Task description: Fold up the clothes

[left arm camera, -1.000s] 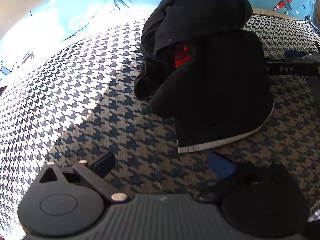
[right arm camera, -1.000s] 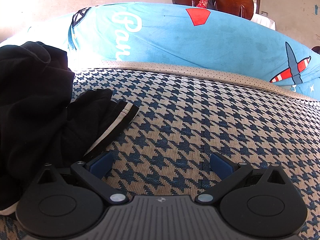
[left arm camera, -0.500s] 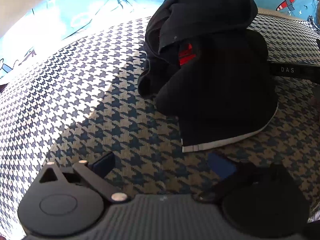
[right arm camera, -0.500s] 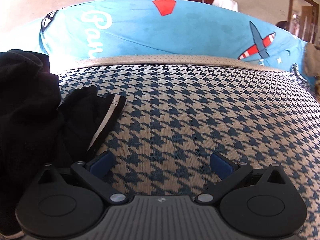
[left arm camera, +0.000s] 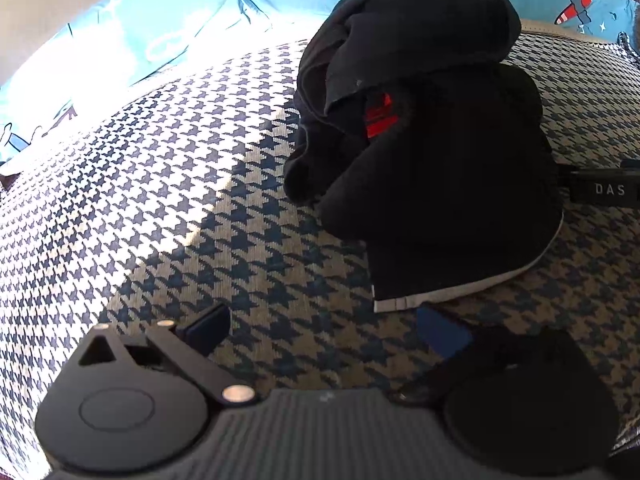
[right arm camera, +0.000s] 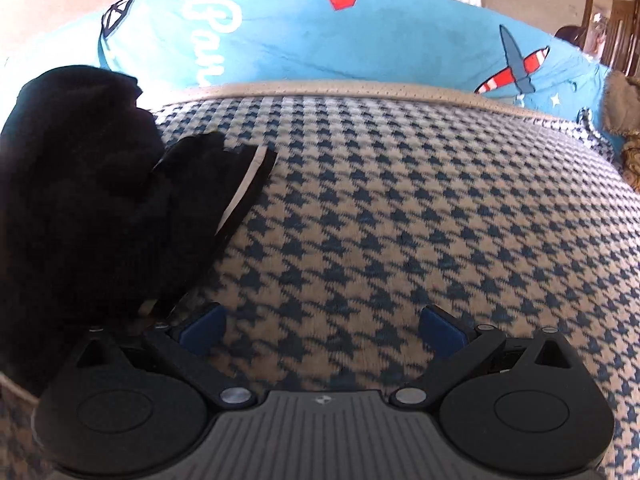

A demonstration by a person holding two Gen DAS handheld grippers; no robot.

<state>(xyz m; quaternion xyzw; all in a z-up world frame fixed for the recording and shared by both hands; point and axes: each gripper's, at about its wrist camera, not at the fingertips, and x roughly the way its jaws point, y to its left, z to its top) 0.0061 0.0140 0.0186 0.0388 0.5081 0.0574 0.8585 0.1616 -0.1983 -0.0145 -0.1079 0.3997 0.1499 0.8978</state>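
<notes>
1. Black garment (left arm camera: 432,168) lies bunched in a heap on the houndstooth cover (left arm camera: 168,184). In the left wrist view it fills the area from 12 to 2 o'clock. It is not folded flat.
2. A red patch (left arm camera: 378,118) shows inside a fold near the top of the heap, and a white-trimmed hem (left arm camera: 464,292) runs along its near edge.
3. The left gripper (left arm camera: 326,326) has its blue pads spread wide and holds nothing. The hem lies just beyond its right pad, at about 1 o'clock from it; I cannot tell if they touch.
4. The right gripper (right arm camera: 322,326) is also spread wide and empty, with only the cover between its pads.
5. In the right wrist view the garment (right arm camera: 92,208) sits at 9 to 10 o'clock, and a striped edge (right arm camera: 244,192) of it reaches toward the centre. The cloth comes down just beside the left pad (right arm camera: 202,326).
6. A blue blanket with airplane prints (right arm camera: 360,40) lies behind the cover at 12 o'clock.
7. A black part marked "DAS" (left arm camera: 606,190) shows at 3 o'clock in the left wrist view, just beside the heap.
</notes>
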